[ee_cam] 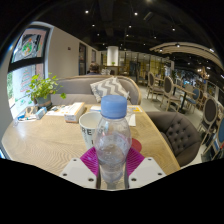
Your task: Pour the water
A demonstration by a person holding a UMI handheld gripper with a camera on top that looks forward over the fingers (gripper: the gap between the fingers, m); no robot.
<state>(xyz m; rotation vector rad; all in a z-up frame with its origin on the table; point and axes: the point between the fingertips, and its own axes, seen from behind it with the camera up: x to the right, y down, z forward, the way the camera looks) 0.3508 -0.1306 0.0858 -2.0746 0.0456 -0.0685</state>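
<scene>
One clear plastic water bottle with a pale blue cap (113, 140) fills the lower centre of the frame, upright, and the gripper (112, 165) has it pinched between both magenta pads (134, 160). Just behind it, centre frame, a white ceramic cup (91, 125) sits on the round wooden table (40, 140). A leafy green potted plant (42, 90) stands at left and a white tissue box (75, 110) lies at upper left centre.
</scene>
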